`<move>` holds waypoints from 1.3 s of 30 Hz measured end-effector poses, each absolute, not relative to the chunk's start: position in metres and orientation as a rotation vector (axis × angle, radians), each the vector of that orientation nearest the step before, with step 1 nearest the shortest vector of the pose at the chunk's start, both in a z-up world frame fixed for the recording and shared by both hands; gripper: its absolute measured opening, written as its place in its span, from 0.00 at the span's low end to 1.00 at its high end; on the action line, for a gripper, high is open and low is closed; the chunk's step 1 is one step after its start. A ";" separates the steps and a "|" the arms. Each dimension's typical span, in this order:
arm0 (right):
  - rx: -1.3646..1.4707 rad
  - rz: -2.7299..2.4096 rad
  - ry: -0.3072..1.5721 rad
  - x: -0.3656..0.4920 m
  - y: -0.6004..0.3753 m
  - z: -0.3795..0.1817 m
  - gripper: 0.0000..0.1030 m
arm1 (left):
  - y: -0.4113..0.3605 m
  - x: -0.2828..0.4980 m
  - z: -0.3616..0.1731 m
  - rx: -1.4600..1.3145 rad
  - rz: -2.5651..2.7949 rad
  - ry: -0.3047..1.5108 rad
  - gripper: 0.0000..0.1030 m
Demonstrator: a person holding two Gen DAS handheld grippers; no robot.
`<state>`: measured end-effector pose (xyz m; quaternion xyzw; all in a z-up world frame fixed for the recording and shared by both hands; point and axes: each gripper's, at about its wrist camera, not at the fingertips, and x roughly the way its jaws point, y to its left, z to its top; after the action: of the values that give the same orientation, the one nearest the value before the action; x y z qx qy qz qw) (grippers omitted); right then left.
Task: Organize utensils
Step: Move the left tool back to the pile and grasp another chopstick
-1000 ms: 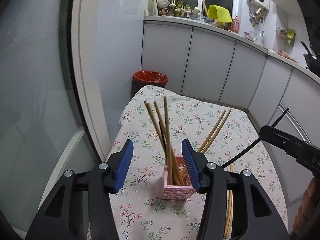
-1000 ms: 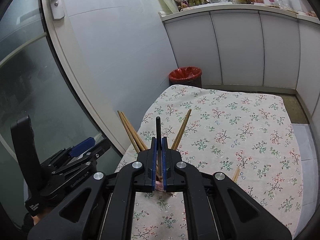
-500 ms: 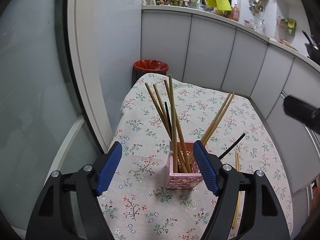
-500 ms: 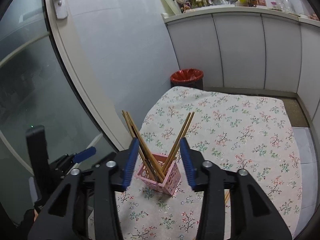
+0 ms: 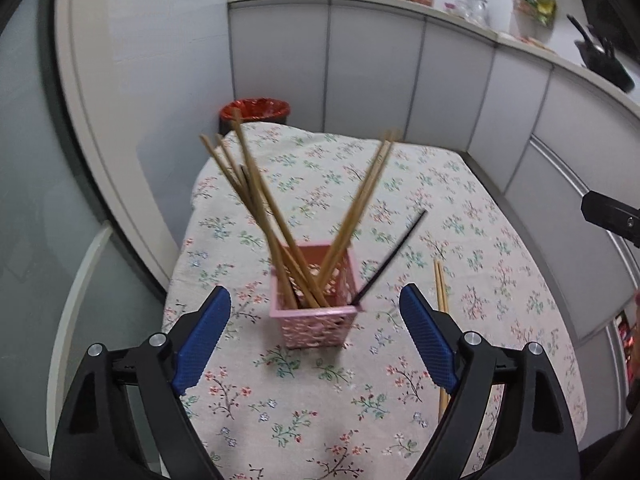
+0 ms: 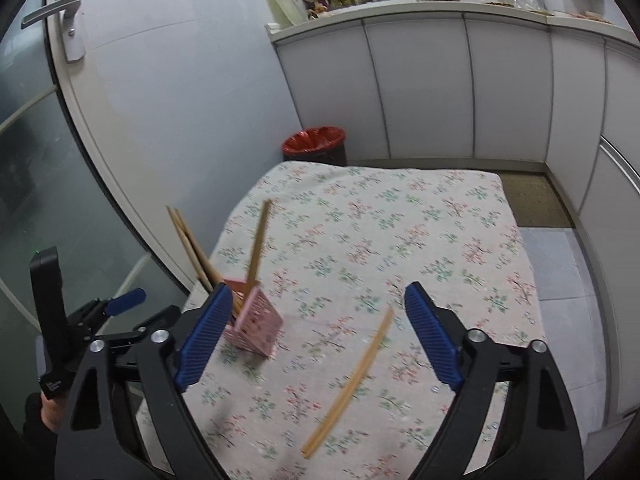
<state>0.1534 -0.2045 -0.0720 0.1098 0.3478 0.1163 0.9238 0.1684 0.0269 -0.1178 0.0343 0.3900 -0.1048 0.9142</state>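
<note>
A pink lattice holder (image 5: pixel 314 312) stands on the floral tablecloth (image 5: pixel 460 224), holding several wooden chopsticks (image 5: pixel 264 200) and a black chopstick (image 5: pixel 390 258) leaning right. My left gripper (image 5: pixel 316 336) is open and empty, just in front of the holder. A pair of wooden chopsticks (image 5: pixel 441 292) lies on the cloth to its right. In the right wrist view the holder (image 6: pixel 256 322) sits at the left by the left finger. The loose wooden pair (image 6: pixel 348 386) lies between the jaws of my right gripper (image 6: pixel 316 336), which is open and empty.
A red-lined bin (image 6: pixel 314 146) stands beyond the table's far edge against white cabinets (image 6: pixel 440 88). A glass door (image 6: pixel 24 160) runs close along the table's left side. The left gripper also shows at the right wrist view's lower left (image 6: pixel 116 312).
My right gripper was shut on the black chopstick over the holder; it opened, left it in the holder and moved right. My left gripper opened wider and drew back.
</note>
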 end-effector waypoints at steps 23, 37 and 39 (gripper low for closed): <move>0.203 0.020 1.041 0.154 -0.291 -0.169 0.93 | -0.084 0.185 -0.191 0.202 -0.301 1.069 0.89; 0.236 -0.016 1.141 0.165 -0.309 -0.198 0.93 | -0.103 0.235 -0.231 0.012 -0.308 1.222 0.59; 0.233 -0.022 1.151 0.167 -0.310 -0.202 0.93 | -0.109 0.240 -0.237 -0.013 -0.335 1.244 0.43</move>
<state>0.1672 -0.3096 -0.2015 0.1101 0.5429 -0.0102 0.8325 0.2396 -0.1091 -0.2372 -0.0060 0.5797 -0.1562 0.7997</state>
